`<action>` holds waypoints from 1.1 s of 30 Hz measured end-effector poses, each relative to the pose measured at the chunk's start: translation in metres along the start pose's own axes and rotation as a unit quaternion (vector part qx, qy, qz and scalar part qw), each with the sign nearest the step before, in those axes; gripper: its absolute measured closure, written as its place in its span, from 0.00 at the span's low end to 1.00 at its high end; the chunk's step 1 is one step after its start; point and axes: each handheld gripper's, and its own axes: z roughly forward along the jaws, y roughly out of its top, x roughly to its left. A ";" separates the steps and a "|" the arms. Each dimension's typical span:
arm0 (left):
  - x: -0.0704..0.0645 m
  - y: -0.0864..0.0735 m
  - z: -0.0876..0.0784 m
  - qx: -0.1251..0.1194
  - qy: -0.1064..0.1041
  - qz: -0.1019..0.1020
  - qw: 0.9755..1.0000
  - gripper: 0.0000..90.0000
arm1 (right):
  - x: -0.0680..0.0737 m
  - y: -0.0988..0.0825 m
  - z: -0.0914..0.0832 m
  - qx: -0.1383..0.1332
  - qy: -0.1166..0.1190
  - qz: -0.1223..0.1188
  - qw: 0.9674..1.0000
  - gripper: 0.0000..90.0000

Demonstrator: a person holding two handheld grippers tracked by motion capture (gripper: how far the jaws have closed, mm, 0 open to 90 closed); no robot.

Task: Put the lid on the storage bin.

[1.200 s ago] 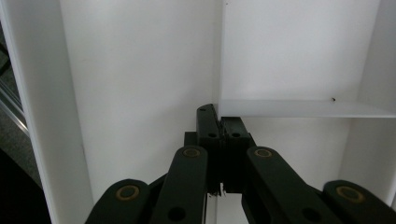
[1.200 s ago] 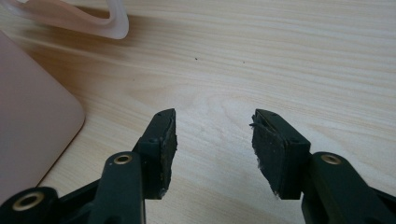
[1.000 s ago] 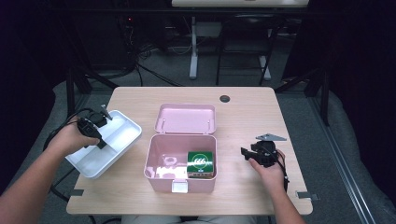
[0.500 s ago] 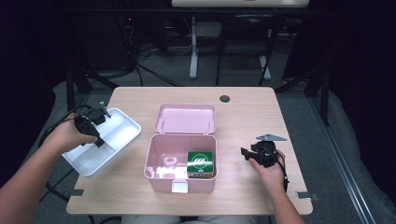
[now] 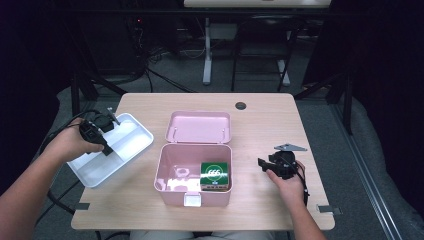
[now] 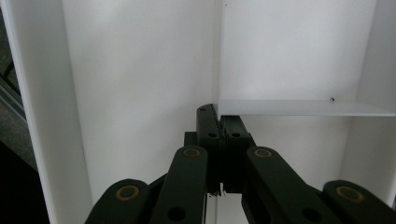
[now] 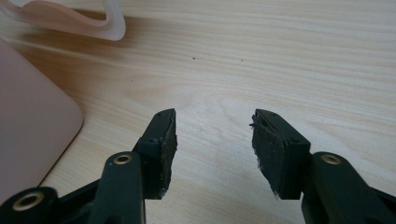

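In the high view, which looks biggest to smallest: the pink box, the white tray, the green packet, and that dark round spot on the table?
1. Pink box with its open lid, though the white tray looks close to it.
2. White tray.
3. Green packet inside the box.
4. Dark round spot on the table.

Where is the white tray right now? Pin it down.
In the high view the white tray sits at the table's left edge, left of the open pink box, the left gripper clamped on its divider.

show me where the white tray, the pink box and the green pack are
white tray [image 5: 131, 141]: high view, bare floor of its right compartment
pink box [image 5: 199, 126]: high view, inside of its open lid
green pack [image 5: 215, 173]: high view, its green top face, inside the box
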 end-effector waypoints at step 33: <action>-0.062 0.039 -0.026 -0.008 -0.003 0.153 0.988 0.99 | 0.003 -0.001 0.003 -0.001 0.009 -0.012 1.000 0.55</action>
